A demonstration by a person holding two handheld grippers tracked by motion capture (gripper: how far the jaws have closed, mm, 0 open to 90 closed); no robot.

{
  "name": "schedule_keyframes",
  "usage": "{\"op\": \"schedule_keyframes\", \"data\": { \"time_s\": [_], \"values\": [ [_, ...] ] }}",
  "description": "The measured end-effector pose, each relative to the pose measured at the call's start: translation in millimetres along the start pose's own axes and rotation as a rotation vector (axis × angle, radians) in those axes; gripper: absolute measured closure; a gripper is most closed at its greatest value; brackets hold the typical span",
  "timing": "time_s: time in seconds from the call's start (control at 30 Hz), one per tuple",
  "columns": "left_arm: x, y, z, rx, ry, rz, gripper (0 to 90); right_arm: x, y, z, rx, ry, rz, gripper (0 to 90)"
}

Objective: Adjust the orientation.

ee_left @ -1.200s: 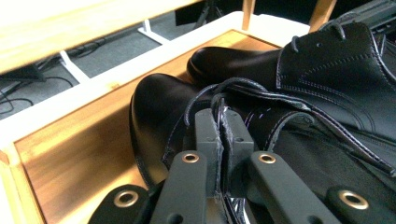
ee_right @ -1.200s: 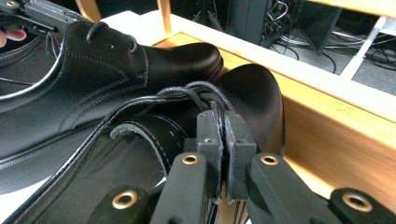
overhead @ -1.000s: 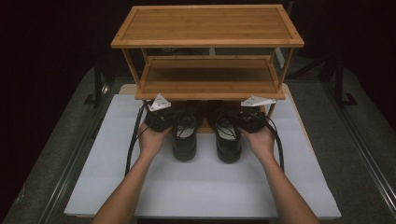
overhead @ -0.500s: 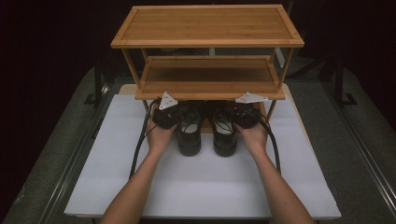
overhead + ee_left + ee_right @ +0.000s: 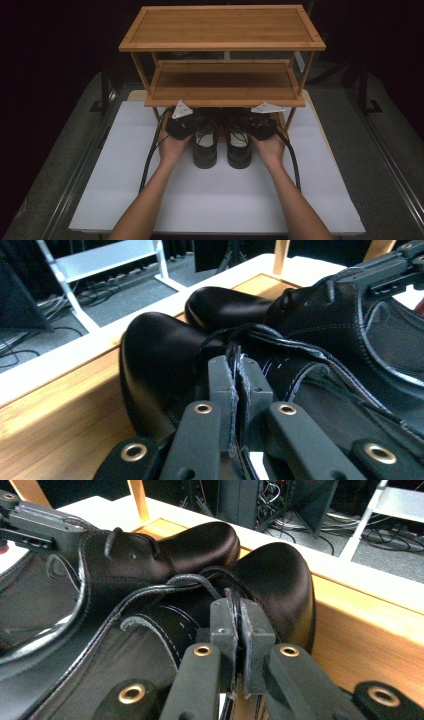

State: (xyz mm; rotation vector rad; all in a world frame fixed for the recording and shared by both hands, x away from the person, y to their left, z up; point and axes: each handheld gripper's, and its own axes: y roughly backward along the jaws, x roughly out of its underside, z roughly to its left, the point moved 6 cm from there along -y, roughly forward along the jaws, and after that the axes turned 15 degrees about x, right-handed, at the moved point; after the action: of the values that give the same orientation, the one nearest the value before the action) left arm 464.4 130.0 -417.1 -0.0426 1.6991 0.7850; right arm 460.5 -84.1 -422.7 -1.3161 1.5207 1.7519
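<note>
Lit from above: white mat (image 5: pixel 310 190) bright, rack's top shelf (image 5: pixel 222 26) evenly lit, surroundings near black past the table edges. Deep shadow under the lower shelf (image 5: pixel 222 82). Soft glare on black shoe toes (image 5: pixel 150 347). Gripper views sharp up close, slightly soft in the background. High view mildly grainy.

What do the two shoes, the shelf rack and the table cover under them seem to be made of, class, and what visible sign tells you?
Left shoe and right shoe: probably polished black leather, with glossy toes and stitched seams. Shelf rack: wood, perhaps bamboo, with a warm striped grain and satin finish. Table cover: a matte white sheet, possibly foam or board; the look leaves it open.
</note>
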Motion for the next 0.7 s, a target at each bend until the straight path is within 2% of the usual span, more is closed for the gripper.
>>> {"op": "schedule_keyframes", "data": {
  "time_s": [0.07,0.17,0.27,0.4,0.5,0.57,0.7],
  "values": [
    [0.5,0.4,-2.1,-0.008,-0.014,0.007,86.3,0.5,1.0,1.3,0.0,0.001,-0.001,85.7],
    [3.0,2.4,-2.1,0.0,0.002,-0.006,85.6,1.9,2.1,1.6,-0.003,-0.007,-0.004,84.4],
    [2.7,3.6,-1.9,0.007,0.006,-0.001,83.0,2.3,2.5,0.3,-0.019,-0.031,-0.001,79.3],
    [1.6,7.7,-2.9,0.026,0.027,0.0,73.4,0.2,6.1,-1.9,-0.009,-0.046,0.007,67.1],
    [-0.5,15.1,-2.8,0.035,0.045,-0.003,62.1,-1.4,11.6,-4.2,-0.015,-0.044,0.013,60.3],
    [-0.7,19.3,-3.5,0.039,0.049,0.016,56.1,-2.5,15.6,-5.3,-0.019,-0.035,0.013,56.2],
    [0.4,25.0,-7.5,0.055,0.048,0.049,44.3,-5.5,27.4,-6.4,-0.04,-0.019,0.014,42.3]
  ]
}}
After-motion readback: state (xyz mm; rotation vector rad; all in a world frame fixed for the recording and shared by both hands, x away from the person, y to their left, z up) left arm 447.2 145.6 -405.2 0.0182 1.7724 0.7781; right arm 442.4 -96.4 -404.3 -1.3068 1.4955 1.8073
